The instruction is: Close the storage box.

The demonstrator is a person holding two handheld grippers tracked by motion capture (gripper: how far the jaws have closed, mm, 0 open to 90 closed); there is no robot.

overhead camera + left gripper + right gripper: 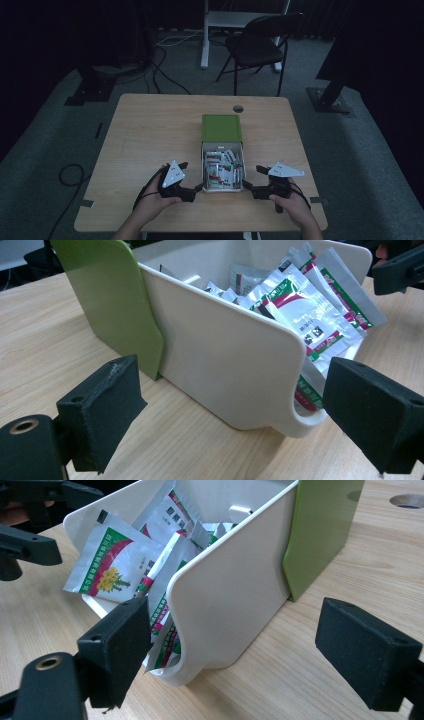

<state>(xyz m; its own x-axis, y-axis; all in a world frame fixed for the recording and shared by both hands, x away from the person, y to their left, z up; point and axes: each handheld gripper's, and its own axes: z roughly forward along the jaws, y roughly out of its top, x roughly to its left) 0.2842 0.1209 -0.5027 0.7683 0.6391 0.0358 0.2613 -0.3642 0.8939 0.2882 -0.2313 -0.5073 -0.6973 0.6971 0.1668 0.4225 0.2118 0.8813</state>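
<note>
A white drawer (pixel 222 188) stands pulled out of its green sleeve (pixel 221 128) toward the table's near edge, heaped with several foil sachets (pixel 220 170). My left gripper (pixel 192 176) is open just off the drawer's left front corner. Mirroring it at the right front corner is my open right gripper (pixel 253 177). In the left gripper view the drawer's side wall (pixel 225 355) lies ahead of the spread jaws (pixel 240 415), with the sachets (pixel 300 305) above the rim. In the right gripper view the drawer's wall (pixel 235 580) sits ahead of the open jaws (pixel 245 652), which touch nothing.
The drawer rests on a wooden table (pixel 145 140) with a cable hole (pixel 238 108) behind the green sleeve. Beyond the far edge are a black chair (pixel 257 42) and a white desk leg (pixel 204 35). Cables (pixel 70 175) lie on the floor at the left.
</note>
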